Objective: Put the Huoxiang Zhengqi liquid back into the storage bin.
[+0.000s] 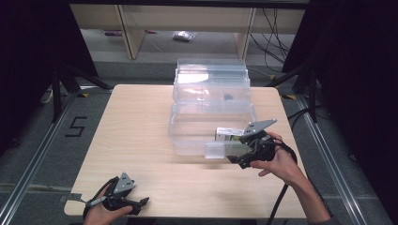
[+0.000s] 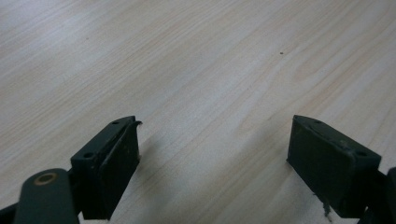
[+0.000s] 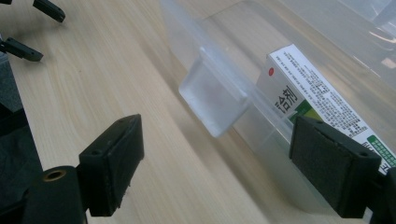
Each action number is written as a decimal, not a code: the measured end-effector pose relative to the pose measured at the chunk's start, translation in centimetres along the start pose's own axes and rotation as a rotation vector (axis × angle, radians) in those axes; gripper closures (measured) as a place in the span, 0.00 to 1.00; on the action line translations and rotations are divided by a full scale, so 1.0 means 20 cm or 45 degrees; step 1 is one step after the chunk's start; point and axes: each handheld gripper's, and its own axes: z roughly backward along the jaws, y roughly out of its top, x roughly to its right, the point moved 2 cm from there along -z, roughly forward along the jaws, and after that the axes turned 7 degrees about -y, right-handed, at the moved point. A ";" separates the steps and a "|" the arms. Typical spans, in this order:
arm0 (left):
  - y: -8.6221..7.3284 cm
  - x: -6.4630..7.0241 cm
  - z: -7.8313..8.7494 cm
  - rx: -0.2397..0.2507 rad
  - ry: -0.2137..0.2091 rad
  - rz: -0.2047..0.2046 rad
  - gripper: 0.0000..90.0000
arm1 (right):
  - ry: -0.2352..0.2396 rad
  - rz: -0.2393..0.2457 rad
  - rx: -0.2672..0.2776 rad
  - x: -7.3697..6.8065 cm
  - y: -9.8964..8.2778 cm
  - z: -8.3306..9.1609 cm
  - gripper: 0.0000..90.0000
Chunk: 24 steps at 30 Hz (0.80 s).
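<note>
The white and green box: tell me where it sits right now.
In the high view the white and green box lies inside the clear drawer, at its front right corner, just beside the right gripper.

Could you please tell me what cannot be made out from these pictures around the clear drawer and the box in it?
- White box: small print blurred, right gripper view; its lower end is behind a jaw.
- Small dark thing in the upper bin: too small, high view.
- Right gripper: its jaw tips are blurred against the clear drawer; contact unclear, high view.
</note>
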 end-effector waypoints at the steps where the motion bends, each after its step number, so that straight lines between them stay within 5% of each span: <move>1: 0.00 0.00 0.00 0.000 0.000 0.000 0.18 | -0.006 -0.013 -0.017 -0.01 -0.01 0.00 0.21; 24: 0.00 0.00 0.00 0.001 -0.001 0.002 0.18 | 0.012 -0.004 0.053 -0.12 -0.07 0.00 0.20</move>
